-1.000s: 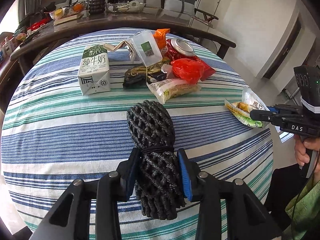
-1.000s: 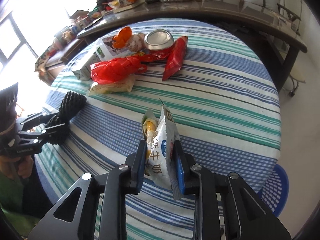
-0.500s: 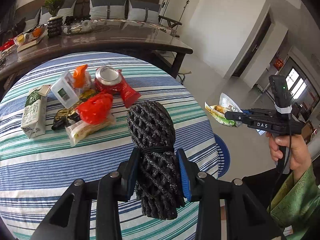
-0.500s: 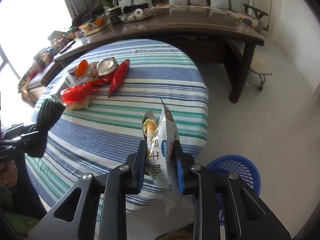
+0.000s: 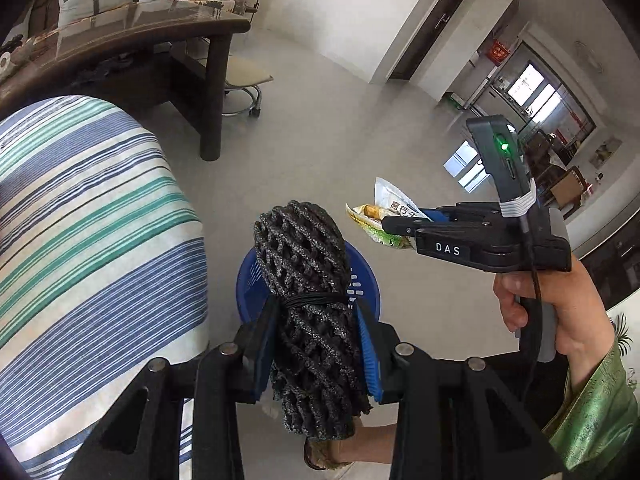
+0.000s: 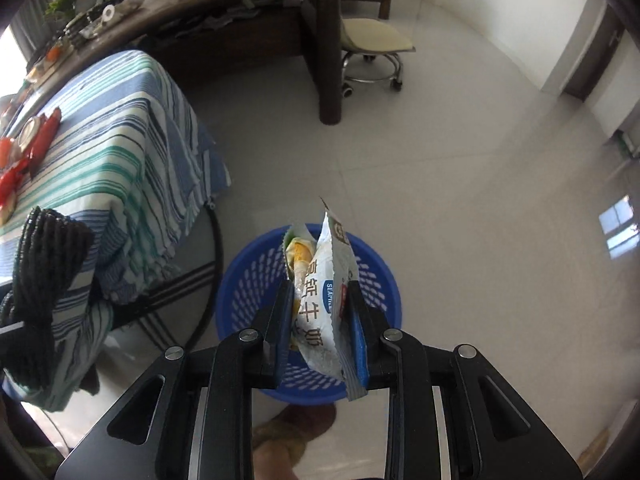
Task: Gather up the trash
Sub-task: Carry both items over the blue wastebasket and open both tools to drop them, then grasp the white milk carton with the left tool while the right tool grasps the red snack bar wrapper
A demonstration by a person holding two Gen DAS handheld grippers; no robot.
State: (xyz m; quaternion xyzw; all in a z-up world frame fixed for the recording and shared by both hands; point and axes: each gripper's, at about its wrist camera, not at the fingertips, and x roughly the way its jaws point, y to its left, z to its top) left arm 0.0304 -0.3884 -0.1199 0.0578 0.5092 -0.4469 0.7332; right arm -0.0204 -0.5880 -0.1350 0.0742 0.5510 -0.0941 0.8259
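My left gripper (image 5: 316,336) is shut on a rolled black foam net (image 5: 308,280), bound by a black band, and holds it over the blue mesh basket (image 5: 362,276) on the floor. The right gripper (image 6: 322,316) is shut on white and green snack wrappers (image 6: 320,292), directly above the same blue basket (image 6: 248,280). From the left wrist view the right gripper (image 5: 390,225) and its wrappers (image 5: 380,216) show to the right, a hand on its handle. The foam net (image 6: 48,264) appears at the left edge of the right wrist view.
The striped tablecloth (image 5: 88,216) of the round table hangs to the left of the basket; more trash (image 6: 28,148) lies on it. A dark wooden table (image 6: 256,24) with a thick leg and a wheeled stool (image 6: 372,52) stand behind. Pale tiled floor spreads to the right.
Both grippers swung off the table to the right with their loads. The basket, earlier off to the side, is now straight under both of them.
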